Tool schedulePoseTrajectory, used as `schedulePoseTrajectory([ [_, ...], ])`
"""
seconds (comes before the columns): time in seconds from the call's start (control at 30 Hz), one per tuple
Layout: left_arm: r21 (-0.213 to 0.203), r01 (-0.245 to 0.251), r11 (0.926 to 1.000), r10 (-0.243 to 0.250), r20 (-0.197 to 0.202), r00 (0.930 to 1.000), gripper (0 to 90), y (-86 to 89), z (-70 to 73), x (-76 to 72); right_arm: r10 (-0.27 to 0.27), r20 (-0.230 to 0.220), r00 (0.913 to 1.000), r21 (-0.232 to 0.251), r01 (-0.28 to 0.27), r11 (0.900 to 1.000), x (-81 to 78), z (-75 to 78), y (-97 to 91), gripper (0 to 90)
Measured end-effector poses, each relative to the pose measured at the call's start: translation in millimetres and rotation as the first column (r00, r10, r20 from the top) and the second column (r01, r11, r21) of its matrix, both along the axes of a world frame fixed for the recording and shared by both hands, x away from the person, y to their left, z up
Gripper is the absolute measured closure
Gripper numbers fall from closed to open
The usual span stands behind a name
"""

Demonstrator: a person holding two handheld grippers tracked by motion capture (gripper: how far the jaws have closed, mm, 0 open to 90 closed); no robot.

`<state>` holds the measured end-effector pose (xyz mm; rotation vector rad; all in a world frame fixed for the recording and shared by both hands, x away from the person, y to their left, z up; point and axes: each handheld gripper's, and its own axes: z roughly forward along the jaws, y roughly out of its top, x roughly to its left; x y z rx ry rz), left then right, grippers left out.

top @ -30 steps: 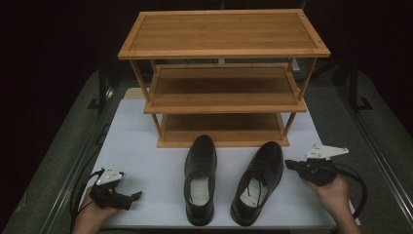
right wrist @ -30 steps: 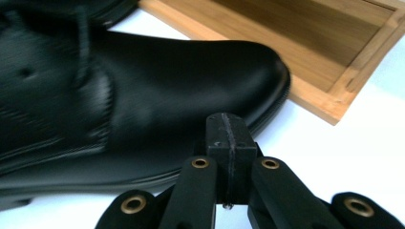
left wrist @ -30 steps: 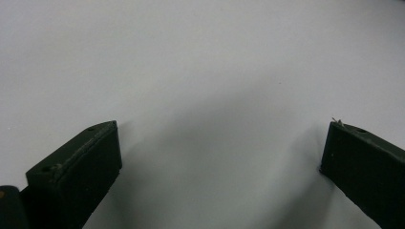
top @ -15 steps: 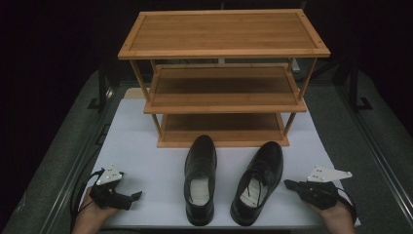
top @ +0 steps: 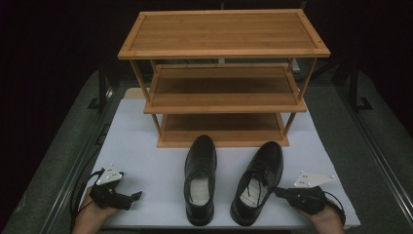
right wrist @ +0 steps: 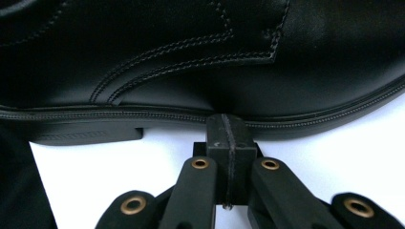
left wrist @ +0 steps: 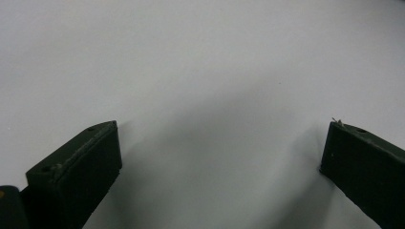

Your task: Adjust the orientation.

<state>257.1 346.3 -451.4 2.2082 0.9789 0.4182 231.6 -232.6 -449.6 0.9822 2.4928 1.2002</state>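
Note:
Two black leather dress shoes stand side by side on a white mat, toes toward the rack: the left shoe point(top: 200, 180) and the right shoe point(top: 258, 178). My right gripper point(top: 278, 191) is shut with nothing between its jaws. Its tips point(right wrist: 226, 125) sit low against the sole edge of the right shoe point(right wrist: 191, 47), at that shoe's right side; whether they touch it I cannot tell. My left gripper point(top: 132, 197) rests at the mat's near left corner, well apart from the left shoe. Its jaws point(left wrist: 222, 138) stand wide open over bare white mat point(left wrist: 191, 57).
A three-shelf wooden rack point(top: 224, 48) stands at the back of the white mat point(top: 146, 146), its bottom shelf just beyond the shoes' toes. Grey table surface point(top: 360, 126) and dark rails flank the mat on both sides.
My right gripper has come toward the near edge, lower and slightly left, ending beside the right shoe. The left gripper and both shoes have stayed put.

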Motion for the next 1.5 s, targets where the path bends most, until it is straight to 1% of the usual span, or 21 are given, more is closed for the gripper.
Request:
schedulePoseTrajectory([
  [0.13,0.000,0.000,1.0000,0.000,-0.001,1.0000,0.0,0.0,0.0,0.1,-0.001,0.002,1.0000,-0.007,0.001,1.0000,2.8,0.5,1.2,89.9],
  [0.3,0.000,0.000,1.0000,0.000,-0.001,1.0000,0.0,0.0,0.0,0.1,-0.008,0.006,1.0000,-0.018,0.008,0.9998,13.7,1.3,6.8,89.9],
  [0.37,0.000,0.000,1.0000,0.000,-0.001,1.0000,0.0,0.0,0.0,0.1,-0.005,0.006,1.0000,-0.019,0.006,0.9998,15.6,1.4,7.5,89.9],
  [0.63,0.000,0.000,1.0000,0.000,-0.002,1.0000,0.0,0.0,0.0,0.2,0.000,-0.005,1.0000,-0.019,0.000,0.9998,31.1,1.9,15.0,89.9],
  [0.73,0.000,0.000,1.0000,0.000,-0.002,1.0000,0.0,0.0,0.0,0.2,0.012,-0.010,0.9999,-0.018,-0.012,0.9998,36.8,2.2,21.5,90.0],
  [0.77,0.000,0.000,1.0000,0.000,-0.001,1.0000,0.0,0.0,0.0,0.2,0.025,-0.016,0.9996,-0.013,-0.025,0.9996,40.3,2.1,26.6,90.0],
  [0.8,0.000,0.000,1.0000,0.000,-0.001,1.0000,0.0,0.0,0.0,0.2,0.025,-0.016,0.9996,-0.013,-0.025,0.9996,40.3,2.1,26.6,90.0],
  [0.9,0.000,0.000,1.0000,0.000,-0.002,1.0000,0.0,0.0,0.0,0.2,0.049,-0.009,0.9988,-0.023,-0.049,0.9985,43.6,2.5,36.0,90.0],
  [0.93,0.000,0.000,1.0000,0.000,-0.002,1.0000,0.0,0.0,0.0,0.2,0.060,-0.007,0.9982,-0.026,-0.060,0.9978,45.8,2.8,42.8,90.0],
  [1.0,0.000,0.000,1.0000,0.000,-0.001,1.0000,0.0,0.0,0.0,0.1,0.063,-0.008,0.9980,-0.029,-0.063,0.9976,46.9,3.3,46.2,90.0],
  [1.03,-0.002,-0.001,1.0000,0.001,0.000,1.0000,0.0,-0.1,-0.1,0.1,0.068,-0.005,0.9977,-0.035,-0.068,0.9971,49.6,3.6,52.1,90.0],
  [1.07,-0.002,-0.001,1.0000,0.001,0.000,1.0000,0.0,-0.1,-0.1,0.1,0.068,-0.005,0.9977,-0.035,-0.068,0.9971,49.6,3.6,52.1,90.0],
  [1.2,-0.001,0.000,1.0000,0.000,-0.001,1.0000,0.0,0.0,0.0,0.1,0.086,0.001,0.9963,-0.042,-0.086,0.9954,51.9,4.1,62.6,90.0],
  [1.27,-0.001,0.000,1.0000,0.000,-0.001,1.0000,0.0,-0.1,-0.1,0.1,0.084,0.000,0.9965,-0.044,-0.084,0.9955,51.4,4.4,62.8,89.9],
  [1.3,0.000,0.000,1.0000,0.000,-0.001,1.0000,0.0,0.0,0.0,0.1,0.089,-0.005,0.9960,-0.032,-0.089,0.9955,50.0,4.4,61.9,90.0],
  [1.33,0.000,0.000,1.0000,0.000,-0.001,1.0000,0.0,0.0,0.0,0.1,0.089,-0.005,0.9960,-0.032,-0.089,0.9955,50.0,4.4,61.9,90.0],
  [1.4,0.000,0.000,1.0000,0.000,-0.001,1.0000,0.0,0.0,0.0,0.0,0.093,-0.005,0.9957,-0.032,-0.093,0.9952,47.0,5.2,62.5,89.9],
  [1.5,0.000,0.000,1.0000,0.000,0.000,1.0000,0.0,-0.1,-0.1,0.0,0.119,-0.003,0.9929,-0.015,-0.119,0.9928,39.8,5.5,61.3,90.0],
])
